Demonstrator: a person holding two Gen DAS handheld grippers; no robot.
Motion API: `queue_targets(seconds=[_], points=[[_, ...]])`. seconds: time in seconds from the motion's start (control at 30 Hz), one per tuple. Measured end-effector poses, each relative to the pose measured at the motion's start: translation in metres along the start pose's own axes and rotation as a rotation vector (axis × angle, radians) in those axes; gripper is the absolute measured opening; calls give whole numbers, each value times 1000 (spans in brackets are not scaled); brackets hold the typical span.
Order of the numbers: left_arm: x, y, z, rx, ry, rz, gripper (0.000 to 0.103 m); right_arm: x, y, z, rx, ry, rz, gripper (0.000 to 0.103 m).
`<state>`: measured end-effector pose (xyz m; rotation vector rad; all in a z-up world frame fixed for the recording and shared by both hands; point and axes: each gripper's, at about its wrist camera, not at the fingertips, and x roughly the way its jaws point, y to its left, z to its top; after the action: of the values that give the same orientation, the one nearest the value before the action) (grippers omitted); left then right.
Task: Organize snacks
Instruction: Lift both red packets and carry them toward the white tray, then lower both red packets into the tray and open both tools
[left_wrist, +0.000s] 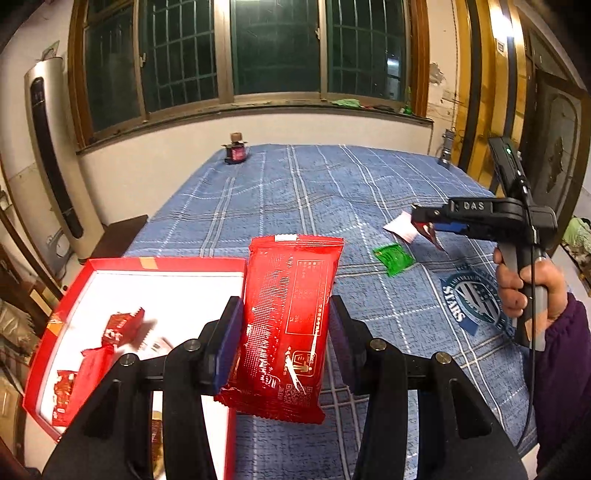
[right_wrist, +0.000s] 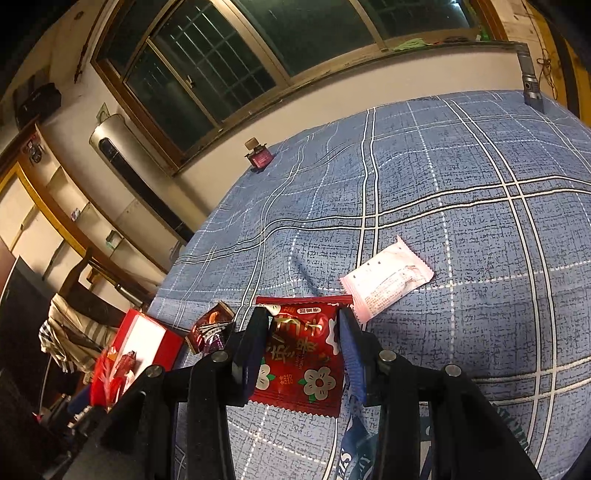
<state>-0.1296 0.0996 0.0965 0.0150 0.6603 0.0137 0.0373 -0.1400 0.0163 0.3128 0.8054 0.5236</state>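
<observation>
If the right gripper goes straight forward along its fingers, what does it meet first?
Probably the pale pink snack packet on the blue checked cloth, just beyond the right gripper and slightly right of its line. Depth is unclear.

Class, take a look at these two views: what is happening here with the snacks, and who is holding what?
A person is sorting snacks on a blue checked tablecloth with a handheld gripper in each hand. The left gripper clamps a long red packet beside the red tray, which already holds a few red snacks. The right gripper grips a smaller red flowered packet. A green packet and a pink packet lie loose on the cloth.
</observation>
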Motion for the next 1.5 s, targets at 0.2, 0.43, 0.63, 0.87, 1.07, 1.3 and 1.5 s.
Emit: queue_targets(seconds=[0.2,0.43,0.63,0.87,1.07,1.3,1.5], points=[[-2,12,1,-20,-18,36,45,2,2,-3,-18,-4,-19,40],[-6,40,0,-66,-45,77,45,-4,4,-5,-52,-55,-19,40],[-14,79,-2,-130,-68,134,45,-17,10,-6,-82,-124,22,40],[-21,113,-9,-175,-87,186,45,-15,34,-10,-117,-110,71,40],[-25,138,-18,-211,-97,215,45,-9,97,-20,-218,-78,158,40],[-32,161,-28,-249,-99,247,45,-3,179,-36,-309,-68,317,40],[-31,167,-34,-242,-99,291,45,19,236,-56,-342,-27,409,40]])
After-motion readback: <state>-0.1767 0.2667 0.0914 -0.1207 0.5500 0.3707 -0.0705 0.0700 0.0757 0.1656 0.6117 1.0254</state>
